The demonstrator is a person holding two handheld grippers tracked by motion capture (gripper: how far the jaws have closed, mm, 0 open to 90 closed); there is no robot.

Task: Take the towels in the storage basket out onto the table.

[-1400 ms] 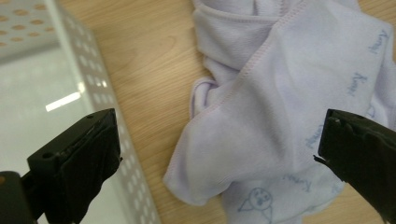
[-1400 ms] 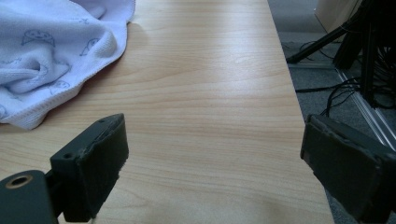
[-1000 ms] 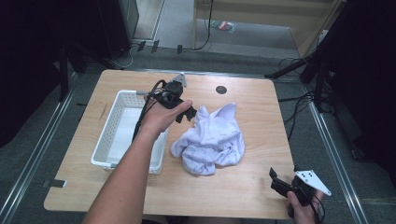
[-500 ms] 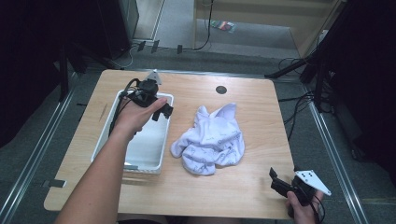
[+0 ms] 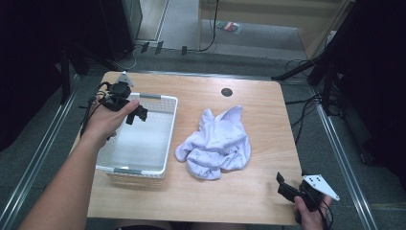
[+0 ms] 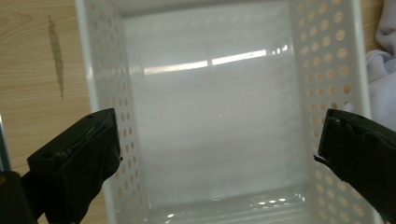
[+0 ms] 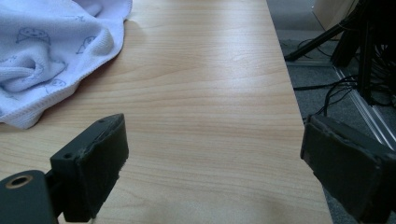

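A white perforated basket [image 5: 165,103] stands at the table's left, with nothing inside it [image 6: 116,70]. A crumpled pale towel [image 5: 215,143] with small printed figures lies mid-table, just right of the basket. My left gripper [image 5: 134,115] hovers over the basket's far left part; its jaws stand wide apart above the basket floor, as the left gripper view [image 6: 217,149] shows. My right gripper [image 5: 285,187] rests at the table's front right corner, open, with bare wood between its jaws [image 7: 212,168]. The towel [image 7: 51,51] lies ahead and to the left of it.
A small black round hole [image 5: 226,91] marks the wooden table [image 5: 268,115] near its far edge. Cables and dark stands [image 5: 316,72] lie on the floor beyond the right edge. The table edge [image 7: 292,93] runs close beside the right gripper.
My left gripper has moved left from beside the towel to above the basket's far left part. The towel and the right gripper have stayed put.
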